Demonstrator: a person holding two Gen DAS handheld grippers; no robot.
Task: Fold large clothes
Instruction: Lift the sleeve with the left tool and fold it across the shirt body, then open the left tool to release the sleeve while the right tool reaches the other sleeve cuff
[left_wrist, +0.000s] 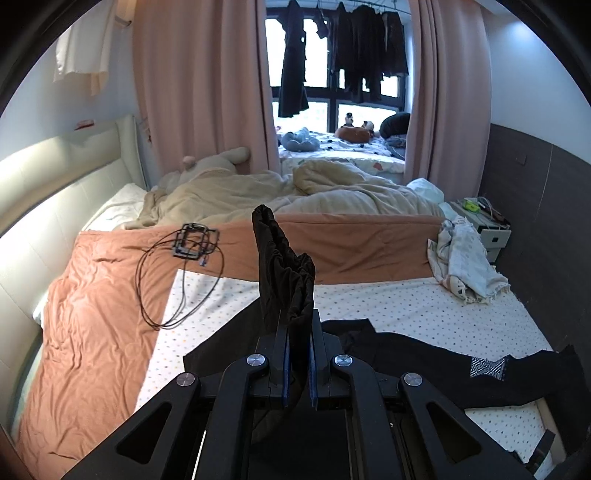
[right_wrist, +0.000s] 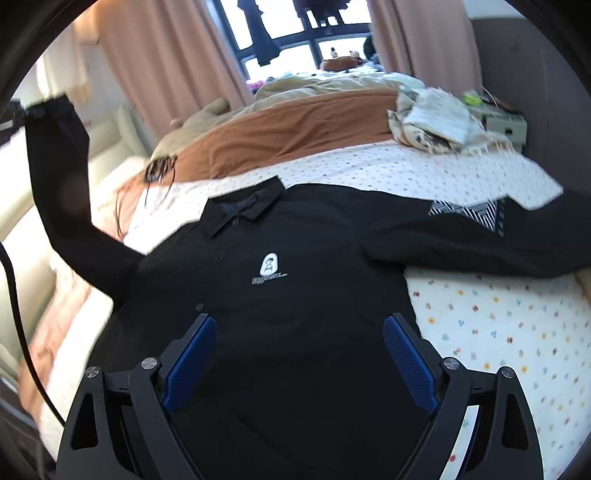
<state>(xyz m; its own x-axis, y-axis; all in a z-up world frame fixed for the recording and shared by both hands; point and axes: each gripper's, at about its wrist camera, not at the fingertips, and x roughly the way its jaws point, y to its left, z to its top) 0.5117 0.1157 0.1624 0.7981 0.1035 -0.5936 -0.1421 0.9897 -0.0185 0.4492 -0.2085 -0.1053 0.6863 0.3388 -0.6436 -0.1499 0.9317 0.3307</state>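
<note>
left gripper (left_wrist: 298, 354) pinches the black shirt (right_wrist: 295, 295) sleeve cuff (left_wrist: 282, 258), lifted at frame centre, likely to fold it inward; right gripper (right_wrist: 299, 362) hovers wide apart over the shirt's lower front.

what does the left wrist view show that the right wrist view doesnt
Only the left wrist view: the left hand-held gripper shut on the bunched cuff of the black shirt's sleeve.

Only the right wrist view: the right hand-held gripper open above the black shirt, plus its collar and white chest logo.

Both: the dotted sheet, orange blanket, black cable, crumpled pale cloth and pink curtains.
</note>
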